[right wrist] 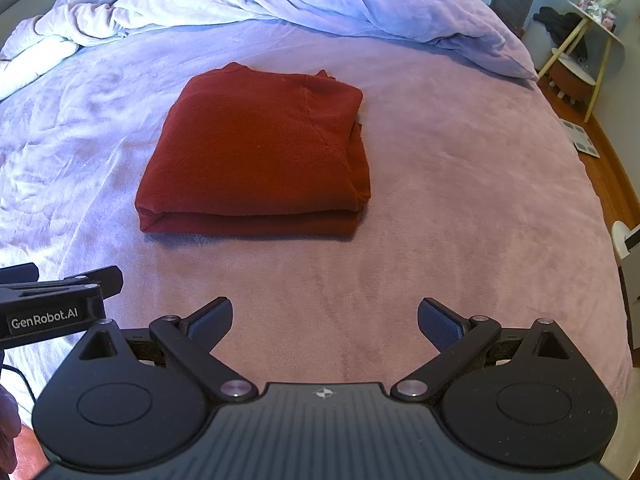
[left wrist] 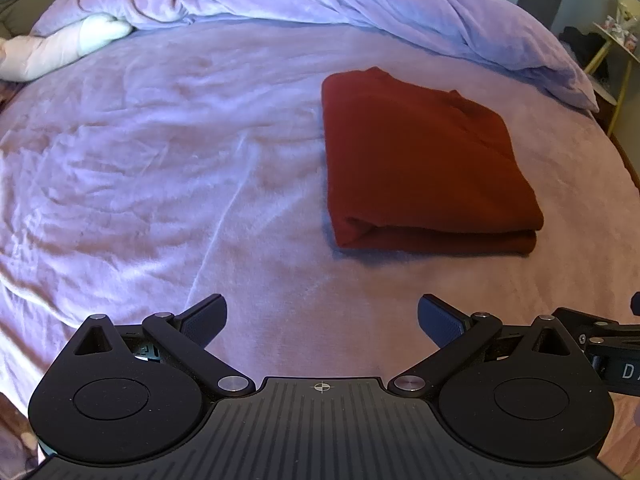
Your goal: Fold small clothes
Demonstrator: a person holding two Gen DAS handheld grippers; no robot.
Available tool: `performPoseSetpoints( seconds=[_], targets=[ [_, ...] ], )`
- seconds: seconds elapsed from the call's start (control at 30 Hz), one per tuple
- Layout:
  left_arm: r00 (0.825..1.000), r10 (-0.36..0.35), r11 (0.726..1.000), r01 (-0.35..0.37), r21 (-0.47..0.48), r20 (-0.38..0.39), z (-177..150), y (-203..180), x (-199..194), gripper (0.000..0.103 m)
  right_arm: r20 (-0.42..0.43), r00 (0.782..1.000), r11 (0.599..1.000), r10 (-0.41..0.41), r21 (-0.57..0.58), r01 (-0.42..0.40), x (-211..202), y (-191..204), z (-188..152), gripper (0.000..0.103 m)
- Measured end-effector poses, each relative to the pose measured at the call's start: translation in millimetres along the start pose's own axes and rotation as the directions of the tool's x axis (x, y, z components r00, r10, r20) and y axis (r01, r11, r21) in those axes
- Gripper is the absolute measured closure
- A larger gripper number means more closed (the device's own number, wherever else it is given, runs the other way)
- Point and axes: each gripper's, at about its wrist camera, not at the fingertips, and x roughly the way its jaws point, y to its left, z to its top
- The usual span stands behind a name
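Garment: red garment lies folded on the bed, ahead of both.
Hand-held grippers: left hand-held gripper and right hand-held gripper spread, empty.
Risk: another nudge could spill the loose right-side layers.

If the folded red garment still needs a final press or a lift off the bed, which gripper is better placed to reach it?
Probably the right gripper: the folded red garment lies almost straight ahead of its open fingers. From the left gripper, also open and empty, the garment sits off to the right.
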Motion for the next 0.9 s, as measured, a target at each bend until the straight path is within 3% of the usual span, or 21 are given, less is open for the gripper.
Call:
performPoseSetpoints(
  seconds=[0.9],
  targets=[
    [1.000,-0.012,1.000,0.012,0.003,-0.012,-0.9,-0.5,5.7,0.000,-0.008,1.000,1.000,-0.001,0.011,0.001,3.7,-0.8,1.2,0.004]
  ],
)
